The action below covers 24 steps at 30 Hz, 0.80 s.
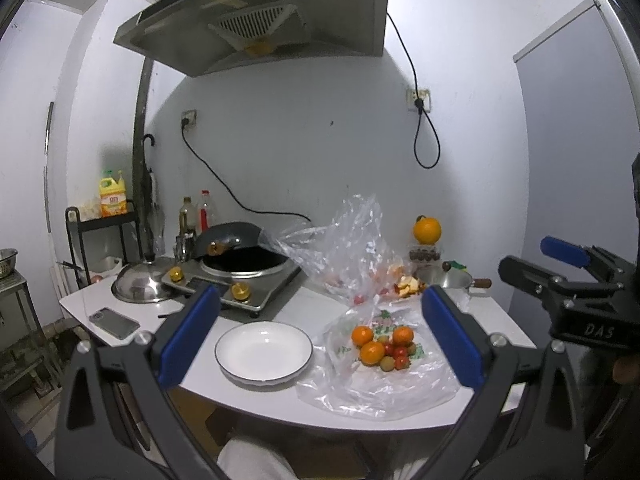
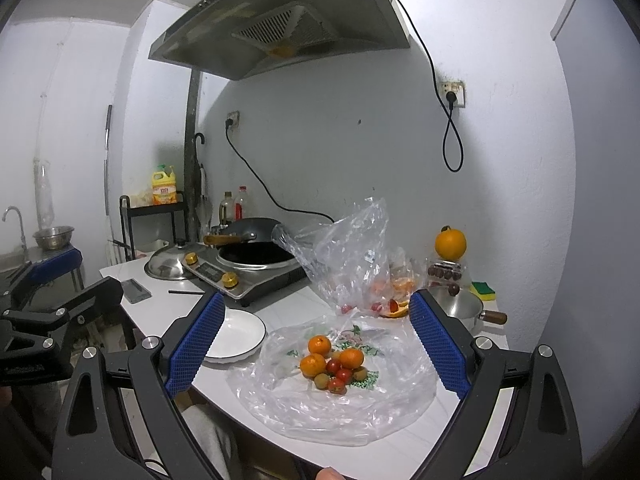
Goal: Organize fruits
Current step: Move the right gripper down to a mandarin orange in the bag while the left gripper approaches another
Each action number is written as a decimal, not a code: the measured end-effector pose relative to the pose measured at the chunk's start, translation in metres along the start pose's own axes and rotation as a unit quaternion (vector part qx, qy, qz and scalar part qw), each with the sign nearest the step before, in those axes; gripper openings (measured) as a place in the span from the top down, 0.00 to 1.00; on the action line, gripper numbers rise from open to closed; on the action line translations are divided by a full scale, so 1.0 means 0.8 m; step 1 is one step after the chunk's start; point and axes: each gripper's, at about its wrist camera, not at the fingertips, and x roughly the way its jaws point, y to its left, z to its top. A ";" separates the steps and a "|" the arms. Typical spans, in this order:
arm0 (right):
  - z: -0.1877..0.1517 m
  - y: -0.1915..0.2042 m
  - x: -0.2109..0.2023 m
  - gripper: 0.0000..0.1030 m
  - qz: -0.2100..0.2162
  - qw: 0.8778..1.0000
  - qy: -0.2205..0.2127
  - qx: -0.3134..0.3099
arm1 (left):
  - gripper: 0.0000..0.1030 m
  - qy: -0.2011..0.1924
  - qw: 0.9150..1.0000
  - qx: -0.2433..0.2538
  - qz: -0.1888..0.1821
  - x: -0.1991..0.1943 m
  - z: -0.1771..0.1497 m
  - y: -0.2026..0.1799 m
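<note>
A pile of fruit (image 1: 382, 347) lies on a flattened clear plastic bag (image 1: 384, 388) on the white counter: three small oranges, red cherry tomatoes and small brownish-green fruits. It shows in the right wrist view too (image 2: 334, 364). An empty white plate (image 1: 264, 350) sits left of the bag, and also appears in the right wrist view (image 2: 236, 334). My left gripper (image 1: 320, 336) is open and empty, held above the counter's front edge. My right gripper (image 2: 316, 344) is open and empty, in front of the fruit pile; it appears at the right of the left wrist view (image 1: 568, 268).
A crumpled clear bag (image 1: 340, 248) with more fruit stands behind the pile. A big orange (image 1: 427, 230) sits on a box at the back right, beside a small metal pot (image 1: 448, 278). A cooker with a wok (image 1: 244, 264), a lid (image 1: 140, 282) and a phone (image 1: 114, 322) lie left.
</note>
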 end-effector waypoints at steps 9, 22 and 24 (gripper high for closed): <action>-0.009 -0.021 0.035 0.07 -0.003 0.999 0.032 0.012 | 0.01 0.042 0.999 0.007 -0.008 0.057 -0.008 -0.010; -0.026 -0.060 0.109 0.07 -0.010 0.997 0.079 0.025 | 0.01 0.100 0.995 0.013 -0.015 0.152 -0.020 -0.029; -0.028 -0.066 0.123 0.07 -0.010 0.996 0.087 0.025 | 0.01 0.113 0.993 0.013 -0.014 0.171 -0.024 -0.031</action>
